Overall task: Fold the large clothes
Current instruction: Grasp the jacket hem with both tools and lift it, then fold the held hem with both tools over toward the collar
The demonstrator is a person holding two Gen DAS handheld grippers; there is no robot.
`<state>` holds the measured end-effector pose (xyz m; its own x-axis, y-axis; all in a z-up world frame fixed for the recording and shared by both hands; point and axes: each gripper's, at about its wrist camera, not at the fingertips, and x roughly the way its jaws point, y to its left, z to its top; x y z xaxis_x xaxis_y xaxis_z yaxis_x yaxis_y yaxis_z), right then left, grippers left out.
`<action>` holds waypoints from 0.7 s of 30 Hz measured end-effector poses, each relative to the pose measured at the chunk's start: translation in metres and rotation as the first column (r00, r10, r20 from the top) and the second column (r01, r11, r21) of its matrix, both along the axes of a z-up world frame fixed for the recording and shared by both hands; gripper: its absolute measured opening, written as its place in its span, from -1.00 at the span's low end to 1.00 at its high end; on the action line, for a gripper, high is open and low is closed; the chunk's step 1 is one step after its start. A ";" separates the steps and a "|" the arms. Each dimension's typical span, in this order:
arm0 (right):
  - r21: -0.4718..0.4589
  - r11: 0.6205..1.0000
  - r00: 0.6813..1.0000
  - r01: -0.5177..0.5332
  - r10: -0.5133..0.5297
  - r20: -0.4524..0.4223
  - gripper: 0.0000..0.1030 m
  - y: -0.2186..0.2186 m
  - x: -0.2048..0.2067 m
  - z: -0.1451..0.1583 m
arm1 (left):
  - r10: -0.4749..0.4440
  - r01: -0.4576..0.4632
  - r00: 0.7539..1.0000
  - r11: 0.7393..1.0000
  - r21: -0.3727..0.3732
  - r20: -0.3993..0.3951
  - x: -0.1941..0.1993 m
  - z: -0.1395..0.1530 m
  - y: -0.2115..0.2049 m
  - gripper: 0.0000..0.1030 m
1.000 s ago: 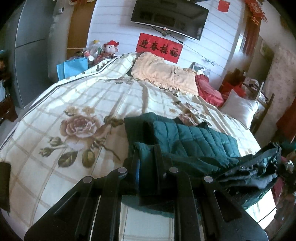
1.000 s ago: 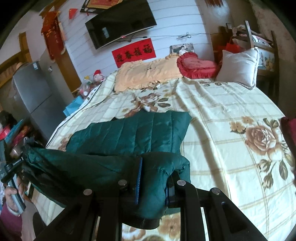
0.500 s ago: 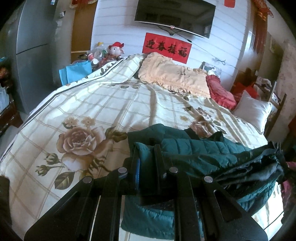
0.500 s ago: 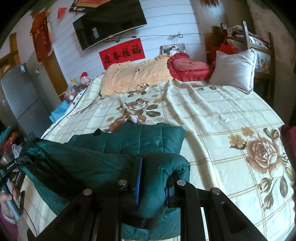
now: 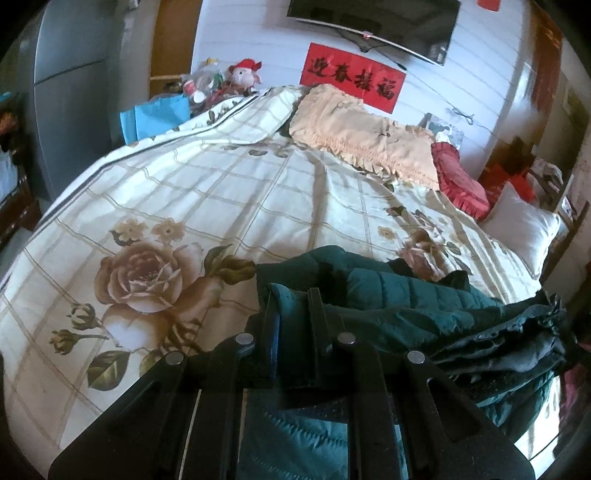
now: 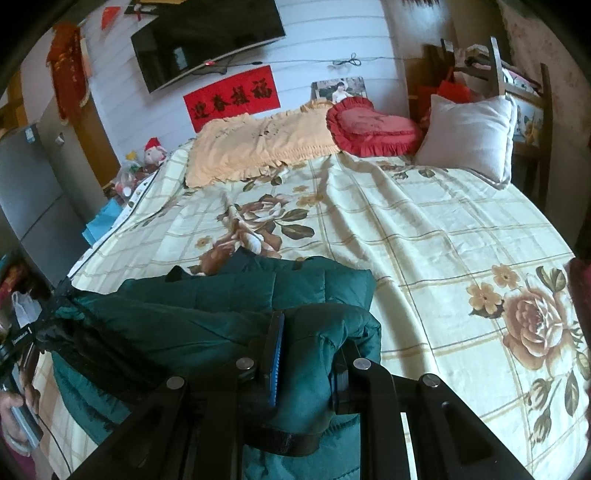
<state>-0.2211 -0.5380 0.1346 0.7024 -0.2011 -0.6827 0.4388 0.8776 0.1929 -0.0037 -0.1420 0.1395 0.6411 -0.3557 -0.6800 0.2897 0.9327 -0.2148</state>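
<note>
Both grippers, left gripper [image 5: 291, 317] and right gripper [image 6: 306, 354], pinch the dark green quilted jacket's [image 6: 229, 295] near edge, lifting it to double over the half lying on the floral bed quilt [image 6: 424, 236].

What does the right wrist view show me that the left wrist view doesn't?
Only the right wrist view: the right gripper shut on the green jacket, a framed photo and, at lower left, the hand holding the other gripper. Only the left wrist view: the left gripper clamping the jacket's other edge. Both: the jacket, the floral bedspread, the orange pillow, the red heart cushion and the TV.
</note>
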 end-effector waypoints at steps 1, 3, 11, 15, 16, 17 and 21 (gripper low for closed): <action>-0.004 1.000 1.000 0.005 -0.005 -0.006 -0.67 -0.002 0.006 -0.001 | 0.004 -0.004 1.000 1.000 -0.002 -0.006 0.003 0.000 -0.001 -0.77; -0.013 1.000 1.000 0.008 -0.008 -0.012 -0.67 -0.003 0.013 -0.002 | 0.012 -0.012 1.000 1.000 -0.005 -0.018 0.011 -0.001 -0.005 -0.77; -0.006 0.999 0.998 0.054 -0.054 -0.015 -0.67 -0.016 0.043 -0.006 | 0.057 -0.057 0.997 0.998 -0.004 -0.045 0.040 -0.009 -0.020 -0.77; 0.059 0.992 0.994 0.110 -0.108 -0.035 -0.66 -0.028 0.058 -0.025 | 0.078 -0.077 0.995 0.997 0.009 -0.055 0.049 -0.022 -0.027 -0.76; 0.075 0.990 0.992 0.121 -0.118 -0.038 -0.65 -0.031 0.061 -0.030 | 0.080 -0.079 0.995 0.997 0.010 -0.058 0.050 -0.025 -0.028 -0.75; 0.091 0.987 0.991 0.129 -0.126 -0.034 -0.59 -0.033 0.062 -0.034 | 0.080 -0.080 0.995 0.997 0.004 -0.061 0.052 -0.027 -0.028 -0.74; 0.138 0.978 0.988 0.154 -0.154 -0.012 -0.48 -0.040 0.067 -0.044 | 0.060 -0.068 0.994 0.995 -0.076 -0.092 0.061 -0.034 -0.023 -0.57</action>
